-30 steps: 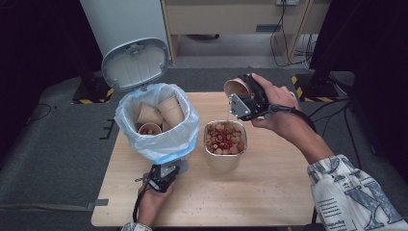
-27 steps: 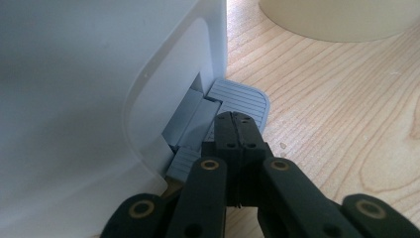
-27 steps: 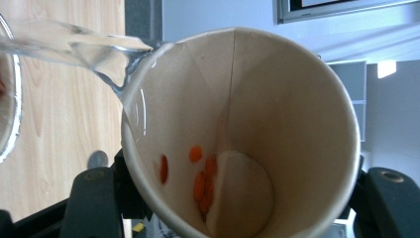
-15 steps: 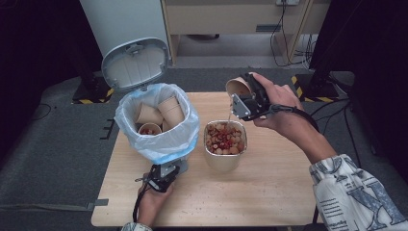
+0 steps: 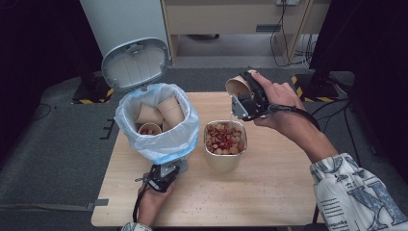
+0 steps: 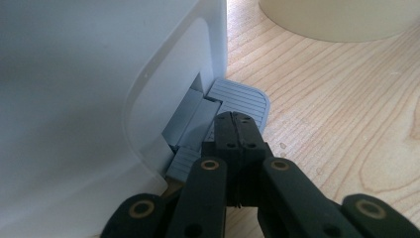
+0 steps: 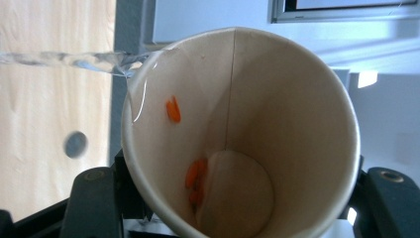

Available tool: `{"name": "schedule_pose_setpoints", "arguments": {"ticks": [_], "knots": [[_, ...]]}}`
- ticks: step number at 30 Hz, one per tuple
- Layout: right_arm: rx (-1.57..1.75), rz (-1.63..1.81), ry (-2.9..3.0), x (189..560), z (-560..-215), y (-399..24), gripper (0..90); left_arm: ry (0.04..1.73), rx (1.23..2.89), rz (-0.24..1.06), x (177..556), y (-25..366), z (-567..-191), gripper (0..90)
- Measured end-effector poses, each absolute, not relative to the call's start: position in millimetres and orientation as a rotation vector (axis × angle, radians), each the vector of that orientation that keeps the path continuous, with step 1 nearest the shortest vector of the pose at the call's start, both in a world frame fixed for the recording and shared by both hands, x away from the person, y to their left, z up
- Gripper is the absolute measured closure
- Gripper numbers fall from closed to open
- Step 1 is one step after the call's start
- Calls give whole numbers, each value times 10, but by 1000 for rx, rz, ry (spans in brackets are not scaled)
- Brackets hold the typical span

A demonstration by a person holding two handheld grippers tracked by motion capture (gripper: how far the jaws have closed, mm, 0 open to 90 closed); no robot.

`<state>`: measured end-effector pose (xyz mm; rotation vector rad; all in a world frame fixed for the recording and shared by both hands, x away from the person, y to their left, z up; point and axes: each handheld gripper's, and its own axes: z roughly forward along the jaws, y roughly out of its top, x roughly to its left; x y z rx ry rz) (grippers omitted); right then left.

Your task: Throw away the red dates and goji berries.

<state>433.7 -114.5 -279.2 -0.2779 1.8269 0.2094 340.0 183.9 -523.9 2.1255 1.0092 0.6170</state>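
Emptying step: right hand-held gripper (image 5: 242, 98) clamps a tipped paper cup (image 7: 237, 134) above the food tub (image 5: 225, 144) on the bench (image 5: 279, 192). Left hand-held gripper (image 6: 236, 131), jaws closed, presses the bin pedal (image 6: 242, 99). Next, judged: drop cup into bin (image 5: 159, 144).

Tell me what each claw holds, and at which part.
The right claw holds a paper cup by its sides, tipped over the bowl. The left claw is shut, holding nothing; it presses the bin's pedal.
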Motion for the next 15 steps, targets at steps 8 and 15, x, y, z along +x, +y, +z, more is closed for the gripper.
{"name": "schedule_pose_setpoints", "arguments": {"ticks": [8,15], "knots": [[-428,-4,1741,4295,-2869,-1054,335,1011,2123,616,3400,1840,-5240,898],[-436,-24,1730,4327,-2896,-1083,334,1013,2121,614,3400,1841,-5240,898]]}}
